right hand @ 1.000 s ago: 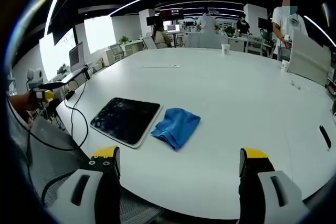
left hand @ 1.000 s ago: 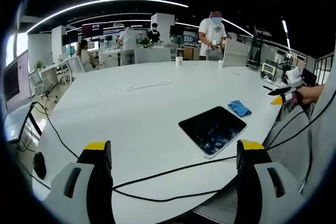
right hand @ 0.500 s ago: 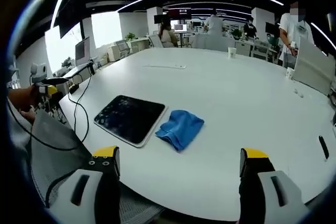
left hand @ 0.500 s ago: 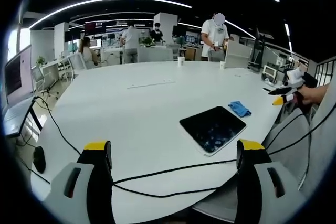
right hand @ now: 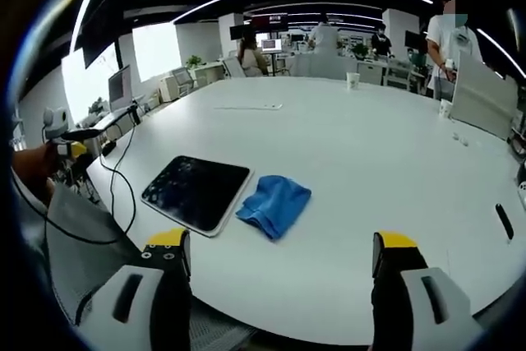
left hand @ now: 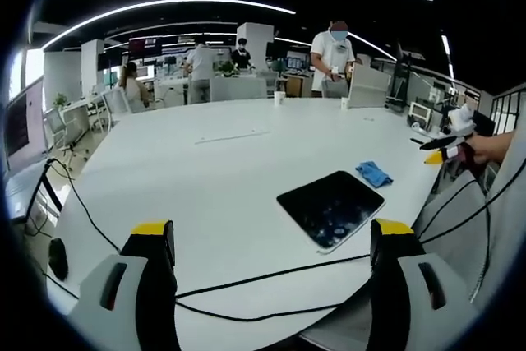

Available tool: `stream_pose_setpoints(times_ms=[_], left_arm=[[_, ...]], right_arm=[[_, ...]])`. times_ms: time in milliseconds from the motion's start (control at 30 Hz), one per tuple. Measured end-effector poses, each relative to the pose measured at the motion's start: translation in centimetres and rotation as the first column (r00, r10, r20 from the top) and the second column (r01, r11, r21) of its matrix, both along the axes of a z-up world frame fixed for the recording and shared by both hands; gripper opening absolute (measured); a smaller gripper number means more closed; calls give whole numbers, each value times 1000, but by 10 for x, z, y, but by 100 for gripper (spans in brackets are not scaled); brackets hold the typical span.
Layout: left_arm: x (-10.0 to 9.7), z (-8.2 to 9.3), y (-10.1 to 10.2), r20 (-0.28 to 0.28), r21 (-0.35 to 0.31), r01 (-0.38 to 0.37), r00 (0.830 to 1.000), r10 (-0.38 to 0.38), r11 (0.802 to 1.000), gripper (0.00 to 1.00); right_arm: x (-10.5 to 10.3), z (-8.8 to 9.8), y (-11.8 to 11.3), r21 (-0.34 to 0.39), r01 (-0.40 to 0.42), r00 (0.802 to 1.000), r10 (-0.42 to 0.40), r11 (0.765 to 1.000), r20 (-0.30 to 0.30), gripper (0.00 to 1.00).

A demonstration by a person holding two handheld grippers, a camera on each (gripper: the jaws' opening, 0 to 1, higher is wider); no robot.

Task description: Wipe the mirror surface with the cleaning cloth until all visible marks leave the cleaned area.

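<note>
Here we look out over a large white table point(right hand: 345, 170) on which lie one mirror point(right hand: 196, 192) and one blue cleaning cloth point(right hand: 274, 205). In the right gripper view the mirror rests flat near the table's near edge, a dark rectangular slab with a pale rim, and the cloth lies crumpled just beside it on the right, close to its edge or perhaps touching it; from this angle we cannot tell which. In the left gripper view the same mirror point(left hand: 330, 207) sits to the right of centre, with the cloth point(left hand: 375, 173) just beyond its far corner.

We judge the task as not yet begun. The mirror's face carries a scatter of pale smudges and specks across much of its area, and the cloth lies untouched on the table. Picking up the cloth and all the wiping are left to do.

The left gripper point(left hand: 271, 240) is spread wide, its two yellow-tipped jaws well apart and holding nothing; a black cable point(left hand: 246, 281) crosses the table edge between them. The right gripper point(right hand: 275, 256) is likewise wide open and empty, well short of the cloth.

Counted: two grippers, one mirror, one cloth, one table. At least four people point(left hand: 332, 59) appear at the far end of the room, though the distance makes this count uncertain.
</note>
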State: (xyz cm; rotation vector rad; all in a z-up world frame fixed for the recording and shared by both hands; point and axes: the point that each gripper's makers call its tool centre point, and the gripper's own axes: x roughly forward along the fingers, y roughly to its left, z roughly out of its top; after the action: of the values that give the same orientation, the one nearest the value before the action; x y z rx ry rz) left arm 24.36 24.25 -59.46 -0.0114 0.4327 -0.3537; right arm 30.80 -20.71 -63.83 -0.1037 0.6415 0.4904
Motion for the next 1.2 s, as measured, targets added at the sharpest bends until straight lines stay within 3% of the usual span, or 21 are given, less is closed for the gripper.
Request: stream_pose_setpoints(times_ms=[300, 433, 667, 767, 967, 1167, 1200], left_arm=[[7, -1, 2, -7, -5, -8, 1000, 8, 1000, 99], [8, -1, 2, -9, -5, -4, 1000, 4, 1000, 99], [7, -6, 2, -25, 5, 8, 1000, -8, 1000, 99], [5, -7, 3, -29, 5, 11, 1000, -11, 1000, 99], [2, -7, 3, -32, 5, 10, 999, -10, 1000, 99], [2, -9, 7, -39, 5, 3, 999, -3, 1000, 99], [2, -10, 8, -40, 4, 2, 999, -2, 1000, 99]], right_arm=[[29, 21, 17, 35, 23, 1000, -23, 999, 2, 85], [46, 16, 33, 24, 13, 1000, -13, 1000, 2, 76], [75, -15, 63, -19, -13, 1000, 12, 1000, -26, 61], [82, -38, 67, -58, -22, 998, 18, 998, -64, 50], [92, -79, 63, -69, 33, 988, -43, 997, -148, 39], [96, -94, 66, -71, 47, 982, -59, 996, -179, 29], [95, -95, 66, -117, 20, 984, -40, 993, -172, 27]])
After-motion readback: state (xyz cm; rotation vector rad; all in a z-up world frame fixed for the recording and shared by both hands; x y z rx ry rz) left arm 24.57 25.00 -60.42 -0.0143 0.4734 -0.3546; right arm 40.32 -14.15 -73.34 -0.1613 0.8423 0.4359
